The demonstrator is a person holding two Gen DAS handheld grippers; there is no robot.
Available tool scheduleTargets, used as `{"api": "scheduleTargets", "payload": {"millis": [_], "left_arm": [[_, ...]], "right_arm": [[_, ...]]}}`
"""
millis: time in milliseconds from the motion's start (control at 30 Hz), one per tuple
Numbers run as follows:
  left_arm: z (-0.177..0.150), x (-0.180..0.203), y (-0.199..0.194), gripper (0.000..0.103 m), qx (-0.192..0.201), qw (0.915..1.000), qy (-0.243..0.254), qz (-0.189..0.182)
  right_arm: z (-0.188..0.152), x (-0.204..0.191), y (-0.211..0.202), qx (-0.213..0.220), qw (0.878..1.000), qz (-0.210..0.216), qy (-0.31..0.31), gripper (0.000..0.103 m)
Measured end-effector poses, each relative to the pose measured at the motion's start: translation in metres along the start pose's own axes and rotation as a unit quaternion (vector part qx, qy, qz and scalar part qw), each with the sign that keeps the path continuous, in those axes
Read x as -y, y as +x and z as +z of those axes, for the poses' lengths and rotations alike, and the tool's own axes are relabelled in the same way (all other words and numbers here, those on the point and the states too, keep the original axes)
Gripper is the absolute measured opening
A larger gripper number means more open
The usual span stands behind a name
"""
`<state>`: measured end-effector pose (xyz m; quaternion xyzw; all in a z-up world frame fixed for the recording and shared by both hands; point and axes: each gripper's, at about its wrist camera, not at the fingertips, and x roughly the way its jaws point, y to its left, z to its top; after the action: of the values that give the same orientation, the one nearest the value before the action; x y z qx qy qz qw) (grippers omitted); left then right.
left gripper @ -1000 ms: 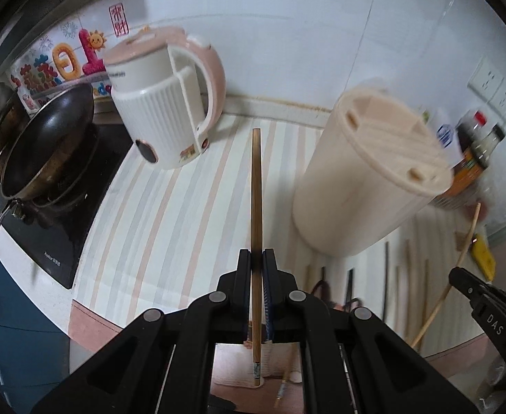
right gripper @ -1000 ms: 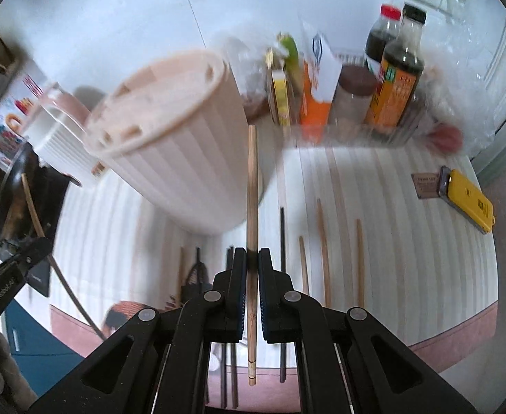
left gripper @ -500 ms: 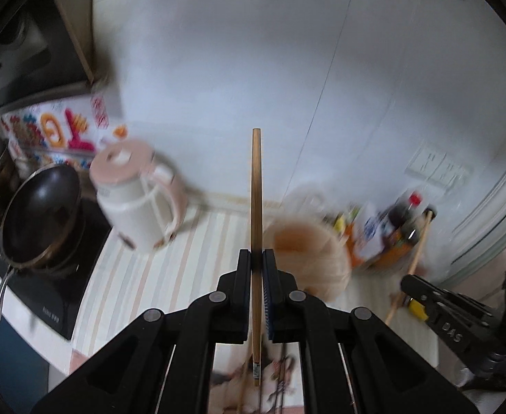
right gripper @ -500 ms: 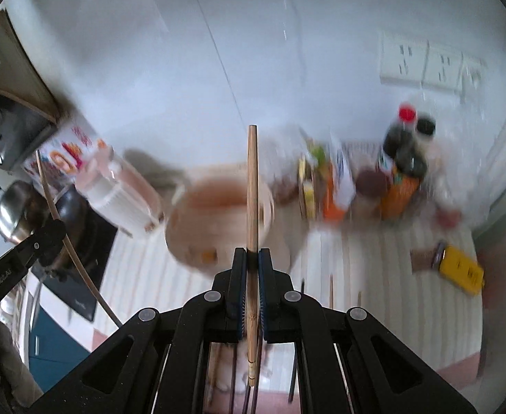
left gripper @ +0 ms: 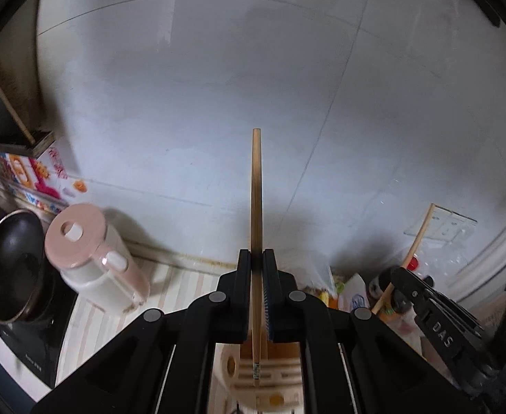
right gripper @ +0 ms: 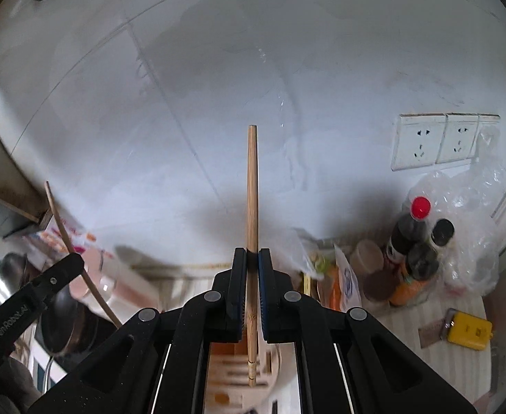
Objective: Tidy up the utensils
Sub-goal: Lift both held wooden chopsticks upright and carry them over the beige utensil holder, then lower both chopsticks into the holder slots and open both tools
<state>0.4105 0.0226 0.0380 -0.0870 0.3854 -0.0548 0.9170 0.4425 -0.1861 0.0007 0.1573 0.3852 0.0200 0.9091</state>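
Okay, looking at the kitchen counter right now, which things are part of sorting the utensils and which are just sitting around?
Job:
left chopstick
right chopstick
slotted holder
left tongs
right tongs

Lying about:
kettle
pan
sauce bottles
yellow box

White letters "DAS" stand on the black right gripper (left gripper: 439, 331) arm. "GenRobot.AI" runs in white along the black left gripper (right gripper: 25, 307) arm. Other labels are too blurred.

Slotted holder (left gripper: 266, 372) directly below tools.
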Motion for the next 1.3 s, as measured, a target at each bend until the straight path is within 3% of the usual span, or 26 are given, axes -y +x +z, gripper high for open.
{"api": "scheduleTargets", "payload": {"millis": [200,567,733,867,900,933,967,1000,1033,1100,1167,1233,1300], "left_arm": [[0.008,0.01,0.041,0.004,-0.006,0.9999,0.007,-0.005],[-0.019,0.007,0.089,0.004,-0.068,0.9974,0.02,-0.008],[-0.029,0.003,0.084,0.005,-0.099,0.9946,0.024,-0.02],[-0.035,-0.005,0.068,0.009,-0.12,0.9923,0.009,-0.03],[-0.037,-0.008,0.061,0.011,-0.121,0.9921,0.003,-0.032],[-0.038,-0.011,0.054,0.016,-0.12,0.9924,0.0,-0.027],[-0.039,-0.013,0.046,0.021,-0.117,0.993,0.002,-0.017],[-0.041,-0.015,0.038,0.037,-0.113,0.9935,0.004,-0.008],[-0.044,-0.017,0.03,0.057,-0.108,0.9941,0.004,0.002],[-0.05,-0.027,0.013,0.074,-0.086,0.996,-0.003,0.023],[-0.061,-0.033,0.0,0.079,-0.068,0.9969,-0.001,0.039],[-0.073,-0.039,-0.008,0.102,-0.061,0.9971,-0.003,0.046],[-0.09,-0.043,-0.013,0.103,-0.056,0.9969,0.002,0.055]], "right_arm": [[0.007,-0.004,0.027,0.027,1.0,0.001,0.011,0.007],[-0.021,-0.004,0.06,0.01,1.0,0.012,-0.014,0.007],[-0.035,-0.003,0.065,-0.018,0.999,0.023,-0.031,0.007],[-0.047,-0.001,0.073,-0.075,0.996,0.042,-0.032,0.009],[-0.05,0.001,0.072,-0.087,0.995,0.05,-0.029,0.019],[-0.051,0.003,0.068,-0.087,0.995,0.05,-0.027,0.038],[-0.053,0.005,0.063,-0.085,0.995,0.052,-0.023,0.046],[-0.055,0.009,0.055,-0.079,0.995,0.057,-0.017,0.055],[-0.057,0.012,0.048,-0.074,0.996,0.052,-0.014,0.056],[-0.06,0.018,0.032,-0.063,0.997,0.039,-0.007,0.06],[-0.068,0.025,0.017,-0.055,0.998,0.017,-0.002,0.068],[-0.076,0.032,0.004,-0.046,0.999,0.008,0.006,0.08],[-0.087,0.038,-0.009,-0.037,0.999,-0.006,0.01,0.086]]}}
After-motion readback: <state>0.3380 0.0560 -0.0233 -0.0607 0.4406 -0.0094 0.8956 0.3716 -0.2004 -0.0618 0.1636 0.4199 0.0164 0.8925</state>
